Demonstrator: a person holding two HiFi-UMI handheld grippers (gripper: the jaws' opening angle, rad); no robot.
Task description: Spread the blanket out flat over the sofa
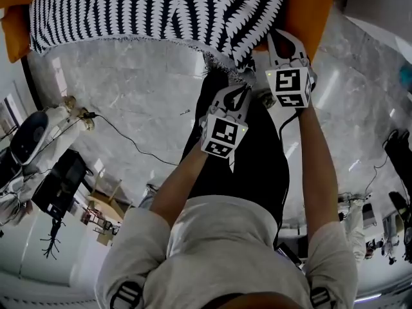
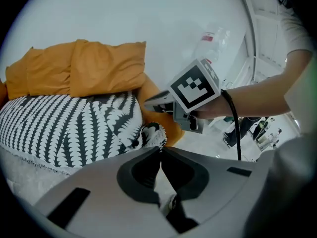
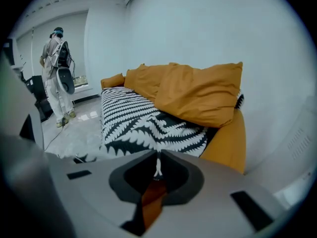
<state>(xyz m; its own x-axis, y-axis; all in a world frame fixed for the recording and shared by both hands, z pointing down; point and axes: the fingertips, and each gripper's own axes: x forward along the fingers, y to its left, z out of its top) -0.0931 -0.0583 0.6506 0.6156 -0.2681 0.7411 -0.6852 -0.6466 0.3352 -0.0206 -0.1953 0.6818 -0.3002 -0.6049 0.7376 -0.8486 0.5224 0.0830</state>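
A: where was the blanket [image 1: 161, 11]?
B: on the sofa [image 3: 230, 138] seat, near corner bunched. left tool [image 1: 239, 92] and right tool [image 1: 283, 44] both pinched shut on its fringe edge. best move looked like pulling apart, low and even

Your blanket [image 1: 161, 11], lying on the seat of the sofa [image 1: 317, 18], is woven cloth, matt, with a rough fringed hem. The sofa itself wears plain orange cloth, also matt. The cushions [image 3: 198, 90] along the sofa's back look like the same stuff, softly creased. In front of the sofa, the floor [image 1: 129, 89] looks like polished veined stone, glossy with reflections. Your left gripper [image 2: 160, 150] and right gripper [image 3: 158, 155] have smooth, matt grey plastic shells.
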